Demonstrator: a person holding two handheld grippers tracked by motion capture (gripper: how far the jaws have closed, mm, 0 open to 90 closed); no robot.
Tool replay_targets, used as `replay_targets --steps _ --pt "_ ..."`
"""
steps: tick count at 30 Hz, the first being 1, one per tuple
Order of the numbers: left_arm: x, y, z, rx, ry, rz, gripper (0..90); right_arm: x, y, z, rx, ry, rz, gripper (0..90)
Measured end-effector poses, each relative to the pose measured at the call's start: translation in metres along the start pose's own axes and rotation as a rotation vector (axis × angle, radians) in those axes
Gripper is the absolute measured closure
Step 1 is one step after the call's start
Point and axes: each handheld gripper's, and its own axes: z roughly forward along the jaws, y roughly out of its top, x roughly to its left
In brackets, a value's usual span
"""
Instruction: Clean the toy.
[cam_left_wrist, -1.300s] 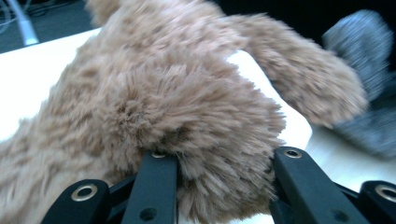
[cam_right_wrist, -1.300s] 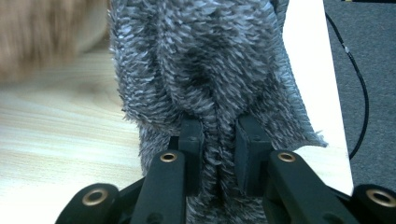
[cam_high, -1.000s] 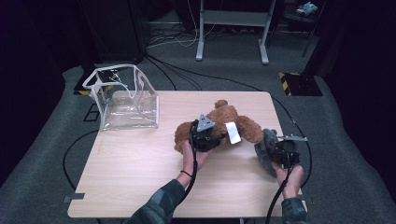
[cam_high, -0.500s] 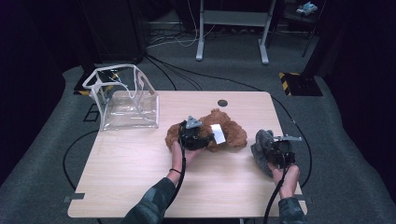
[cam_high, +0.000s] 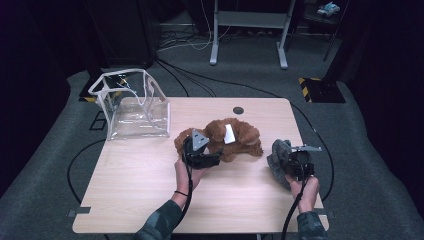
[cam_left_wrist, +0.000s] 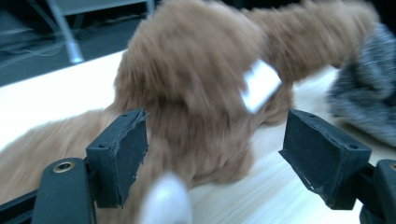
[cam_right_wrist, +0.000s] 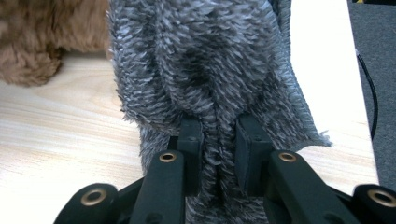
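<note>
On the light wooden desk (cam_high: 125, 190), the left claw (cam_left_wrist: 212, 154) stands spread wide around the fluffy brown plush toy with a white tag (cam_left_wrist: 196, 84) — its jaws flank the fur without closing. The right claw (cam_right_wrist: 218, 149) is pinched on a fold of shaggy grey plush fabric (cam_right_wrist: 201, 60) near the desk's right edge, just beside the brown toy — a clear plastic bag with white trim (cam_high: 134, 107) sits apart at the far left corner.
</note>
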Motion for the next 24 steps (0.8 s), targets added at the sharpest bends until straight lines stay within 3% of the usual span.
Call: replay_targets --steps 3,7,10,15,19,24 --pt "0.007 -0.008 0.005 0.034 0.061 -0.011 21.8 0.003 0.001 0.002 -0.001 0.007 -0.008 74.7" --pt "0.022 -0.011 0.017 0.057 0.109 -0.063 21.8 0.006 0.001 0.003 0.003 0.009 -0.011 74.7" --pt "0.035 -0.010 0.024 0.069 0.148 -0.104 21.6 0.006 0.001 0.003 0.001 0.010 -0.022 74.7" --pt "0.050 -0.001 0.034 0.081 0.198 -0.126 21.2 0.005 0.001 0.004 0.001 0.011 -0.024 74.8" --pt "0.057 0.010 0.046 0.111 0.225 -0.122 20.4 0.006 0.002 0.004 0.003 0.011 -0.020 74.8" --pt "0.058 0.006 0.065 0.209 0.259 -0.054 27.1 0.008 0.001 0.003 0.008 0.013 -0.015 74.8"
